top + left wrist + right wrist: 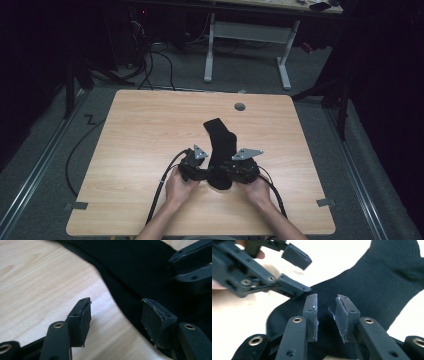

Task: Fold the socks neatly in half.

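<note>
Both hands sat at the near edge of the worktop, one gripper each. Left gripper: fingers spread wide, released, nothing between them; bare wood showed in the gap, sock edge just beside. Right gripper: fingers apart with a narrow gap, hovering over the fabric, not pinching it. Black sock lay flat between the two grippers, its leg running toward the far side. Beyond it, a grommet hole.

Bare forearms, no sleeves. Black left gripper and right gripper, each topped by a grey three-cornered plate and trailing a black cable. Black fingers faced with frayed dark pads, brass-ringed pivots, small screw holes.
</note>
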`<state>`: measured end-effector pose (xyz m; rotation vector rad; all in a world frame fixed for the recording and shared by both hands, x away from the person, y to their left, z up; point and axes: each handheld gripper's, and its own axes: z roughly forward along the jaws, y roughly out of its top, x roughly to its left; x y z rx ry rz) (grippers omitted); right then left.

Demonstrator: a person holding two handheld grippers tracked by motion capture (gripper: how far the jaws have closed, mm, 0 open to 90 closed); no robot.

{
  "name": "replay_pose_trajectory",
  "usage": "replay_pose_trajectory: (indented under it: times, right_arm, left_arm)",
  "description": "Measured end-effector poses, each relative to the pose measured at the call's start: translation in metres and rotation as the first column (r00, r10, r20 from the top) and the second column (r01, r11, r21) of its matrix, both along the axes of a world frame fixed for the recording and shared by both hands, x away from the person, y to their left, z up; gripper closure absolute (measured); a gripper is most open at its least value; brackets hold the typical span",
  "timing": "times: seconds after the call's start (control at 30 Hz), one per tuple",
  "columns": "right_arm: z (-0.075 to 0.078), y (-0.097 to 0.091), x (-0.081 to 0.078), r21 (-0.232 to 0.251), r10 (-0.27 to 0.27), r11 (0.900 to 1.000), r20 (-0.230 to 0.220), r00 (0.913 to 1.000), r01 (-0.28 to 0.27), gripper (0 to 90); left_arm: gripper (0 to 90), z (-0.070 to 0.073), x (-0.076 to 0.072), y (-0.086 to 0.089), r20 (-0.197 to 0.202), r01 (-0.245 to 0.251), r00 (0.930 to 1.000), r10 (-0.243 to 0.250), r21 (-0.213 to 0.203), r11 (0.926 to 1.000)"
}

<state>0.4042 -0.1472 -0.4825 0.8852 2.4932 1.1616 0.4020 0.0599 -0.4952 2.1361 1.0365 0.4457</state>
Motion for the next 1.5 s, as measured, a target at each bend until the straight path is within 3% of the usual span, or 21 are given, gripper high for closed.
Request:
replay_pose_trajectory:
  times: [0.1,0.17,0.3,0.43,0.57,0.7,0.87,1.0,1.3,1.43,1.5]
  right_arm:
    - [0.005,-0.004,-0.009,0.002,0.022,0.9998,0.007,0.9997,-0.022,69.7]
    - [0.004,-0.008,-0.018,-0.001,0.043,0.9991,-0.011,0.999,-0.043,68.5]
    - [-0.001,-0.007,-0.019,-0.025,0.047,0.9985,-0.021,0.9987,-0.048,69.7]
    - [-0.013,-0.001,-0.009,-0.09,0.033,0.9953,-0.016,0.9993,-0.035,78.1]
    - [-0.013,0.003,0.012,-0.098,-0.011,0.9951,0.004,0.9999,0.012,82.3]
    - [-0.011,0.005,0.022,-0.107,-0.022,0.9941,0.004,0.9997,0.022,83.1]
    - [-0.007,0.005,0.019,-0.095,-0.019,0.9952,0.019,0.9997,0.02,85.9]
    - [0.008,0.002,0.01,-0.051,-0.002,0.9987,0.072,0.9974,0.006,88.3]
    - [0.036,0.006,-0.001,0.027,0.032,0.999,0.118,0.9925,-0.036,88.9]
    - [0.042,0.01,-0.011,0.03,0.06,0.9975,0.143,0.9879,-0.065,88.9]
    - [0.037,0.013,-0.015,-0.003,0.076,0.9971,0.147,0.9862,-0.076,88.8]
  left_arm:
    - [40.4,0.003,-0.009,-0.002,0.011,0.015,0.9998,-0.015,0.007,0.9999]
    - [40.0,0.003,-0.017,-0.004,0.009,0.024,0.9997,-0.025,0.021,0.9995]
    - [39.6,0.0,-0.021,-0.004,-0.001,0.028,0.9996,-0.028,0.031,0.9991]
    - [39.2,-0.003,-0.02,-0.004,-0.005,0.018,0.9998,-0.018,0.029,0.9994]
    - [39.2,-0.004,-0.018,-0.007,0.007,0.014,0.9999,-0.014,0.023,0.9996]
    - [39.2,-0.005,-0.017,-0.01,0.008,0.013,0.9999,-0.013,0.006,0.9999]
    - [39.0,-0.008,-0.015,-0.011,0.018,0.007,0.9998,-0.007,-0.008,0.9999]
    - [39.0,-0.009,-0.015,-0.012,0.022,0.006,0.9997,-0.006,-0.007,1.0]
    - [38.9,-0.009,-0.014,-0.013,0.025,0.002,0.9997,-0.001,-0.01,0.9999]
    - [38.9,-0.009,-0.014,-0.014,0.028,0.0,0.9996,0.0,-0.012,0.9999]
    - [39.0,-0.01,-0.014,-0.014,0.029,-0.001,0.9996,0.002,-0.014,0.9999]
